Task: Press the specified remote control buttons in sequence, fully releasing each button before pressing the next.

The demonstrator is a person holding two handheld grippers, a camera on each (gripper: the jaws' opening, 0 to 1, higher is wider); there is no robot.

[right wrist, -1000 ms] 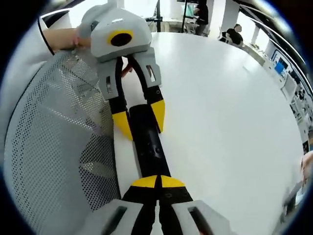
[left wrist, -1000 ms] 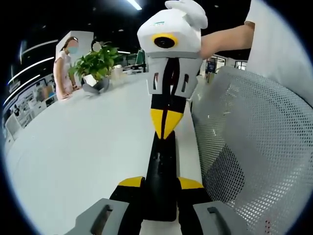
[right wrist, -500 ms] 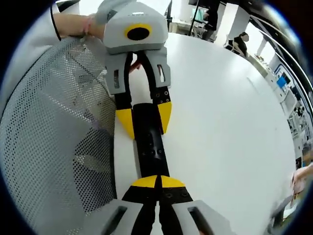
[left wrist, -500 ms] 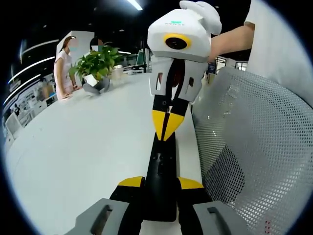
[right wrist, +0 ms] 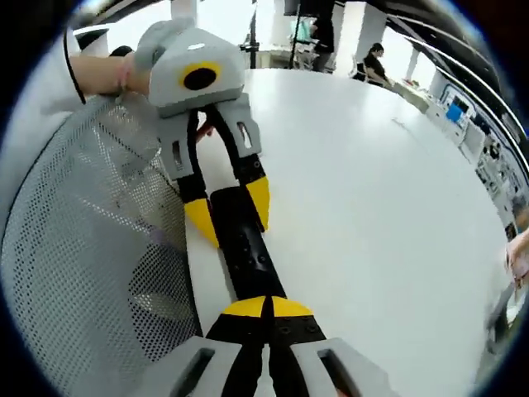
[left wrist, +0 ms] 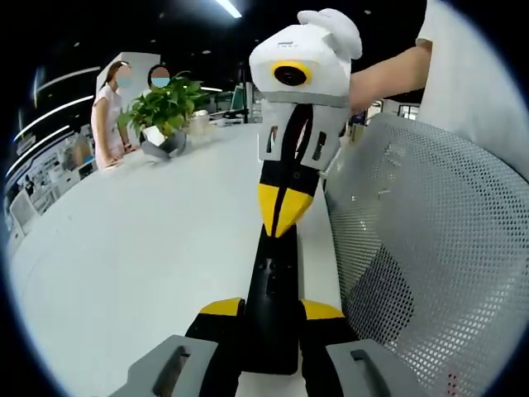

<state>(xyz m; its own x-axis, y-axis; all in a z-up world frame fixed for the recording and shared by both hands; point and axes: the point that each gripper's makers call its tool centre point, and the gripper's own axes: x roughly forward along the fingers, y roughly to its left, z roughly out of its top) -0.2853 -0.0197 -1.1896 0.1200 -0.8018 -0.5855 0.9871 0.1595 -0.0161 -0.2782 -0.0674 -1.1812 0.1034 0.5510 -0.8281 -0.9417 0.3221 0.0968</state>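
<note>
Remote control (left wrist: pixel 271 289) is lying along the white table's (left wrist: pixel 140 240) edge beside a mesh chair back (left wrist: pixel 430 248); you are clamping its near end with the left gripper (left wrist: pixel 271 308) while the right gripper (left wrist: pixel 281 217), tips pinched together, is bearing on the buttons.

The near end of the black remote control (left wrist: pixel 271 306) is cut off between the jaws of the left gripper (left wrist: pixel 271 308) at 6 o'clock, and its far end is hidden under the closed yellow tips of the right gripper (left wrist: pixel 281 217). Its buttons are too small and dark to tell apart. In the right gripper view, the yellow tips of the right gripper (right wrist: pixel 266 307) cover the near part of the remote control (right wrist: pixel 242 248). The mesh chair back (left wrist: pixel 430 248) is cut by the edge at 3 o'clock.
</note>
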